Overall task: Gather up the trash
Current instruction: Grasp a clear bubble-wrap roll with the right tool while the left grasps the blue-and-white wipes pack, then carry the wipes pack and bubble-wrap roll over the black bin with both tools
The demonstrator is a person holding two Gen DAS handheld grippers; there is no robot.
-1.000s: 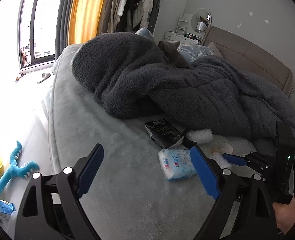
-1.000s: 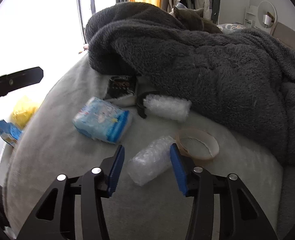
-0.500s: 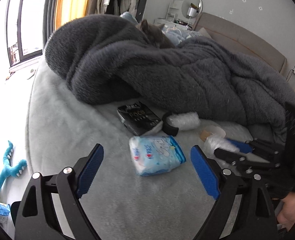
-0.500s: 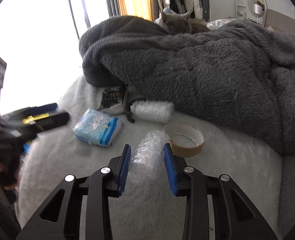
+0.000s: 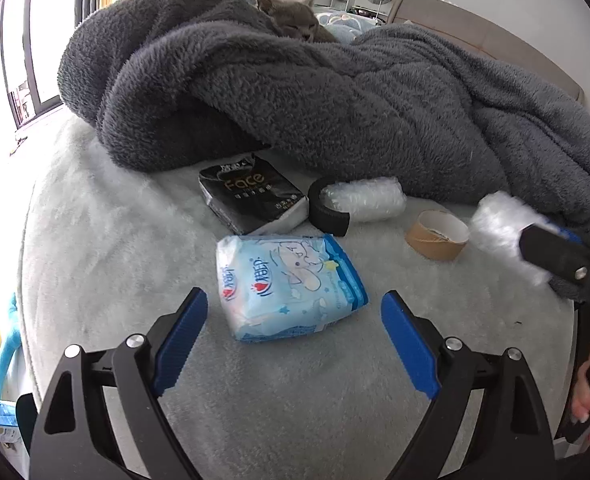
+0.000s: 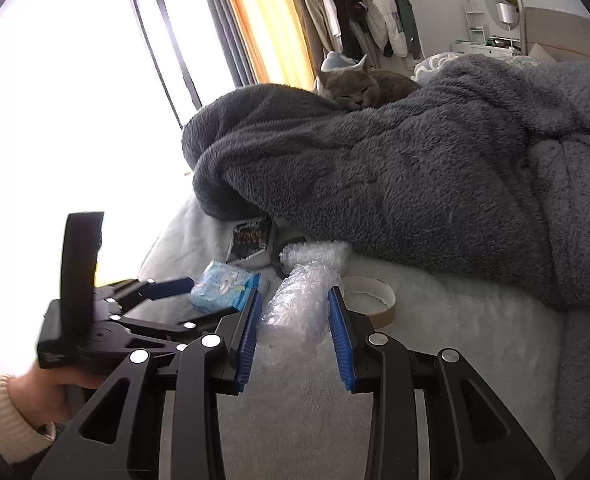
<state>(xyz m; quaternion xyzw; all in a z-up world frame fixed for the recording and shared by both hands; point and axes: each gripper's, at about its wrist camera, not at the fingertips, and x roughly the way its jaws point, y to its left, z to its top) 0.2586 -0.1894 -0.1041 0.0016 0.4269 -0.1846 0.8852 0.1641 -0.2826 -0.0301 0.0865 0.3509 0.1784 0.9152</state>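
right gripper [image 6: 295, 336] clamped on bubble wrap roll [image 6: 299, 308]; left gripper [image 5: 295, 344] spread wide, holding nothing.
the held roll is raised above the pale bed cover [image 5: 115, 240], in front of the cardboard tape core [image 5: 437, 236]. the blue tissue pack [image 5: 287, 284] lies on the cover just ahead of the left jaws. beyond it: black tissue pack [image 5: 251, 196], black tape ring [image 5: 327, 210] touching a second bubble wrap roll [image 5: 369, 200], then grey blanket [image 5: 335, 92] with a cat [image 5: 291, 16] on top.

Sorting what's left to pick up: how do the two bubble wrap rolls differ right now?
The nearer bubble wrap roll is clamped in the right hand-held gripper and looks lifted; the farther bubble wrap roll lies on the bed. The farther one has a black strap looped around one end; the held one has none visible. Both are clear rolled plastic.
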